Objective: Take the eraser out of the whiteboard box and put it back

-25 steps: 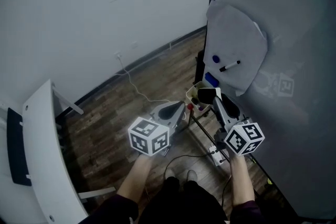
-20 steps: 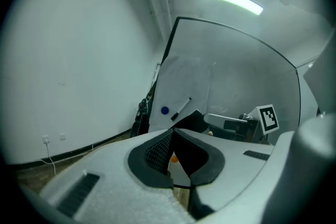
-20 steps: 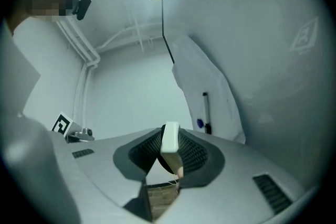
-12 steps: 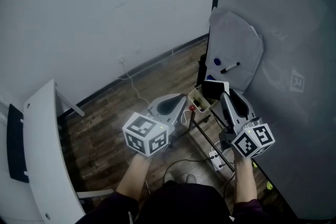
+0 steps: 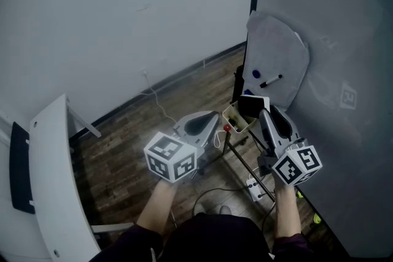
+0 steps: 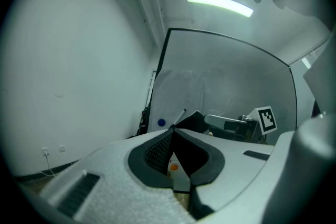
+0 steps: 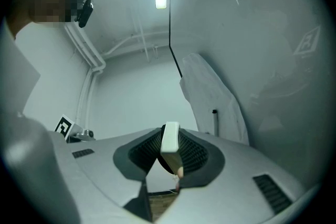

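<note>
Raised in the right claw (image 7: 169,150), the eraser (image 5: 252,105) shows white back, dark face.

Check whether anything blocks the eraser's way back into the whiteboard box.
Nothing visible does. The right gripper holds the eraser close over the open-topped box. The left gripper sits to the box's left, not over it.

eraser (image 5: 252,105) just above the box (image 5: 231,113), left tongs (image 5: 210,119) at its left.
</note>
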Action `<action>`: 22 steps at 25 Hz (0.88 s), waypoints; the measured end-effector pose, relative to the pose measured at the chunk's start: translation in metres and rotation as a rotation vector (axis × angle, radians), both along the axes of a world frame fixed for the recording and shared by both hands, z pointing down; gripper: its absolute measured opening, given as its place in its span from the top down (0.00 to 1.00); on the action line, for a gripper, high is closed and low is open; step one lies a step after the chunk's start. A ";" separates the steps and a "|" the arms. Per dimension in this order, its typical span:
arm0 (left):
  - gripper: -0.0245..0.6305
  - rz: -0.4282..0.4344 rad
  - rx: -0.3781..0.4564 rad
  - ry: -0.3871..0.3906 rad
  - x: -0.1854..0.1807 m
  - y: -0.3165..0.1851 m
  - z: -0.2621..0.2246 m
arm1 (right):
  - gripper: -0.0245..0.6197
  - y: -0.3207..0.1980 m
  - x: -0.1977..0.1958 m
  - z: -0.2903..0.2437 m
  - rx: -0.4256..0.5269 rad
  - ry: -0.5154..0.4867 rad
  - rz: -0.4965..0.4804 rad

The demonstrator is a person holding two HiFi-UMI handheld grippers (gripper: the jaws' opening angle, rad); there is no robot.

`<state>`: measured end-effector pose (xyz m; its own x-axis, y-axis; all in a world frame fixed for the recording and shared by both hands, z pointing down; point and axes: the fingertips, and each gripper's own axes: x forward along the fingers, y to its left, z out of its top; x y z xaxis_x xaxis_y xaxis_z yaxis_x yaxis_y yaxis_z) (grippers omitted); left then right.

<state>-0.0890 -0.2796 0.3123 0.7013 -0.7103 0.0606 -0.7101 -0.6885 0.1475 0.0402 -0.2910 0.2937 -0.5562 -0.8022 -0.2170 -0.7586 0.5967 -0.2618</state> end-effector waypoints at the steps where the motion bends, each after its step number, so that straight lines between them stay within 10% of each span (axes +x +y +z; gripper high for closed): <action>1: 0.96 0.000 0.000 -0.004 0.000 0.000 0.000 | 0.83 0.000 0.000 0.000 -0.001 -0.001 0.000; 22: 0.95 0.049 -0.039 0.002 -0.010 -0.007 0.021 | 0.83 -0.003 -0.005 0.015 -0.017 0.035 0.081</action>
<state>-0.0989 -0.2864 0.3334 0.7350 -0.6725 0.0867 -0.6757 -0.7158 0.1762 0.0347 -0.2937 0.3084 -0.4962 -0.8484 -0.1842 -0.8131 0.5285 -0.2441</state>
